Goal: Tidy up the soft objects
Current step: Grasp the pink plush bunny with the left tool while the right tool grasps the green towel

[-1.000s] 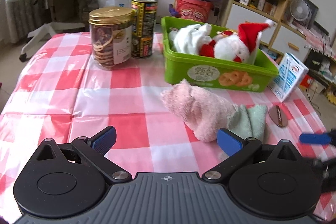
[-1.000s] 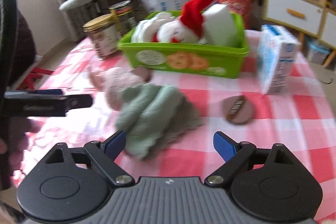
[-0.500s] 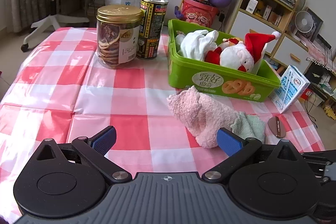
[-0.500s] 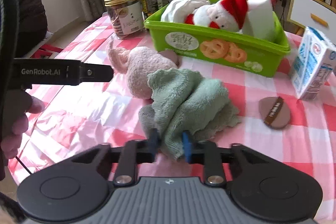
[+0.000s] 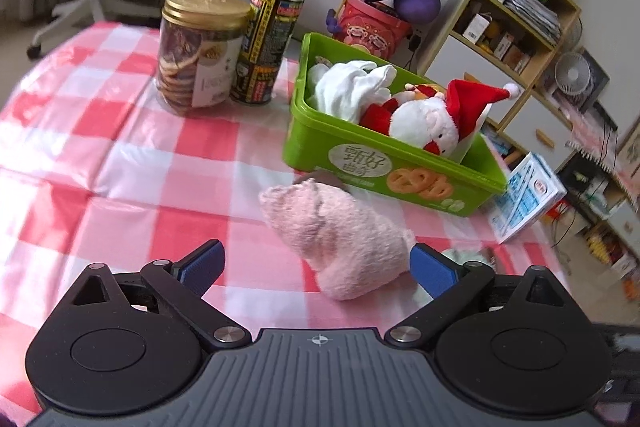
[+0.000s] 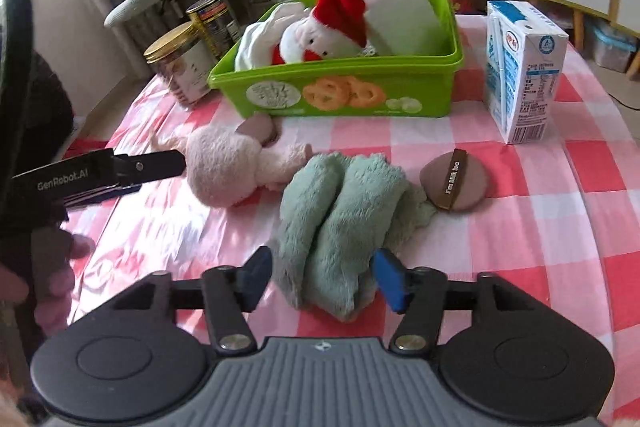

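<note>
A pink plush toy (image 5: 340, 239) lies on the checked tablecloth in front of a green bin (image 5: 384, 171). My left gripper (image 5: 316, 269) is open, its right finger beside the toy's near end. The bin holds a Santa plush (image 5: 428, 123) and a white cloth (image 5: 352, 87). In the right wrist view a green fluffy towel (image 6: 340, 215) lies bunched beside the pink toy (image 6: 228, 167). My right gripper (image 6: 324, 279) is partly open with the towel's near edge between its fingers. The bin (image 6: 344, 91) stands behind. The left gripper's finger (image 6: 132, 167) shows at left.
A cookie jar (image 5: 200, 51) and a tin can (image 5: 268, 43) stand at the back left. A milk carton (image 6: 520, 67) stands right of the bin. A brown powder puff (image 6: 454, 181) lies by the towel. A chair and shelves stand beyond the table.
My right gripper closed on the towel's edge half a second ago and now stands partly open around it. My left gripper moved forward towards the pink toy.
</note>
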Demonstrator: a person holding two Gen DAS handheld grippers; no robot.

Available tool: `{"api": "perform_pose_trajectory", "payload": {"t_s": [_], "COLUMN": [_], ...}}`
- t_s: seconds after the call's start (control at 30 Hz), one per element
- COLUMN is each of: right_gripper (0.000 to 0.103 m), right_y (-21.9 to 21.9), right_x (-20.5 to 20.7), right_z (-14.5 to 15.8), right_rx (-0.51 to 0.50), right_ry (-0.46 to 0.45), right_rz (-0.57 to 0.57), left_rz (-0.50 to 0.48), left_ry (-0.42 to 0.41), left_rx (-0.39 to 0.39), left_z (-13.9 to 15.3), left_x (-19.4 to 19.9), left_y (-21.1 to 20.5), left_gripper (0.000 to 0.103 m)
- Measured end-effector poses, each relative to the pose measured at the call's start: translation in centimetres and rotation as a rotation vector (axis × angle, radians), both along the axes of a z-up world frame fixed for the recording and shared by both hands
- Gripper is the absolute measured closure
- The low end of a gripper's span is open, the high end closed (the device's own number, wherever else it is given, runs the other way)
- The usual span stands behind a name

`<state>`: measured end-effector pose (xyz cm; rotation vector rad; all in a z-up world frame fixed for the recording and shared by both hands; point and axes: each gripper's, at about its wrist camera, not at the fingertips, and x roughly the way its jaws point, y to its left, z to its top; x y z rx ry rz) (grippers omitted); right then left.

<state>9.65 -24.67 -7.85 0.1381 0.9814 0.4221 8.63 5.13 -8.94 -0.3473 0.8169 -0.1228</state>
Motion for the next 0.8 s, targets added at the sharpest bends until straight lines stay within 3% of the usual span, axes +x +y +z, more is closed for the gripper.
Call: {"api": "perform_pose_trajectory", "payload": {"t_s": [0.4, 0.6, 0.8], "right_gripper": [0.062, 0.062, 0.063], "right_y": [1.8, 2.4, 2.6], "right_x": [1.4, 1.5, 1.4], "right_z": [-1.5, -1.7, -1.6], "right_rx": [-0.055, -0.085, -0.108], "right_ry": [0.043, 0.023, 0.004], "right_rz": [-0.057, -0.092, -0.092], "left_rz": [0.044, 0.088, 0.044], "left_ry": [0.074, 0.103, 0.081], "left_rx": [-0.043, -0.107, -0.102], "left_z": [-1.6, -1.9, -1.2], "left_x": [1.3, 1.7, 1.6], "left_y": [-1.3, -1.2, -1.7], "left_gripper": [0.021, 0.034, 0.057]}}
